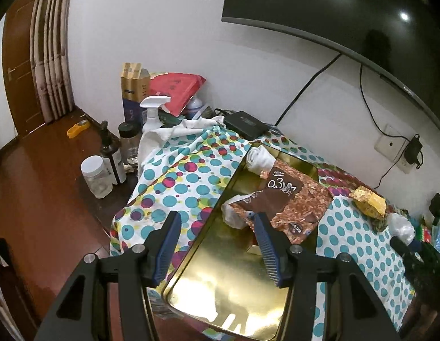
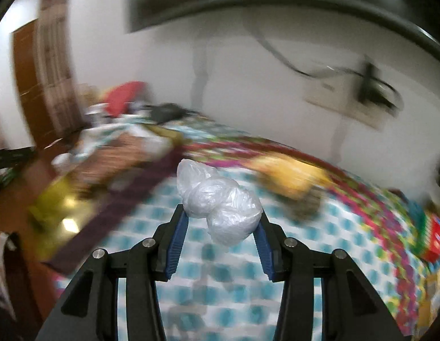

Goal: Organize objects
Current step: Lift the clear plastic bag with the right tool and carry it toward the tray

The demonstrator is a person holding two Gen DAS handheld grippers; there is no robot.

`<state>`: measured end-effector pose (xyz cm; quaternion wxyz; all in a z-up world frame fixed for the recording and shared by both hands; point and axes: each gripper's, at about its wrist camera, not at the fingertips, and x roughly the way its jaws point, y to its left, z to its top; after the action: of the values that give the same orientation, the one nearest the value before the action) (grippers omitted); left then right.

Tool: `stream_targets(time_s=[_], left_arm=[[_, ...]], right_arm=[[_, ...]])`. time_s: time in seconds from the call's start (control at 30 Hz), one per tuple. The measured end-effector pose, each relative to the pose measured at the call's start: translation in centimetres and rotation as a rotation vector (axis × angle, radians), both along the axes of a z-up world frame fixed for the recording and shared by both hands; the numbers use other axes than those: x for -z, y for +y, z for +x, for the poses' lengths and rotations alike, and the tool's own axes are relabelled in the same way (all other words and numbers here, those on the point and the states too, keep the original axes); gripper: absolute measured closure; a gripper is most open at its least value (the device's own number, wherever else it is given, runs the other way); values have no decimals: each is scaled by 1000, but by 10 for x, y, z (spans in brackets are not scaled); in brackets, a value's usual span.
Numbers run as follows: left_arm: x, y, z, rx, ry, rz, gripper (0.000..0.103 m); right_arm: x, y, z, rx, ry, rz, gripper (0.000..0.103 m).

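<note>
Plastic bag (image 2: 220, 204), crumpled and white, sits pinched between the pads of my right tongs (image 2: 222, 218), lifted clear of the dotted cloth (image 2: 305, 270); that view is blurred. My left tongs (image 1: 217, 221) gape about halfway with nothing in them, hovering over the gold tray's (image 1: 220, 289) near left edge. Inside the tray lie a brown packet (image 1: 285, 199) and a white roll (image 1: 258, 157). Bottles (image 1: 112, 156) stand past the cloth's left edge; a dark screen (image 1: 347, 8) hangs on the wall.
</note>
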<state>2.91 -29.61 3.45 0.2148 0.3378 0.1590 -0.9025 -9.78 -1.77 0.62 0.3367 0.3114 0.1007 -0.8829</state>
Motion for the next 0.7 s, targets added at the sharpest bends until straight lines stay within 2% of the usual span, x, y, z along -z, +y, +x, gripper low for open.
stream_targets(time_s=[0.13,0.27,0.5,0.7], left_arm=[[3,-8,7,-8,2,16,48],[3,-17,16,-11,6,19,48],[4,-32,28,-28,4,12,48],[9,-37,33,-38,-27,-14,48]], right_arm=[[-5,-62,40,-164,-9,12,60],[2,-110,69,-269,-29,42,60],[25,-159,81,-314,-92,138,60],[38,-183,72,-279,-141,184,59]])
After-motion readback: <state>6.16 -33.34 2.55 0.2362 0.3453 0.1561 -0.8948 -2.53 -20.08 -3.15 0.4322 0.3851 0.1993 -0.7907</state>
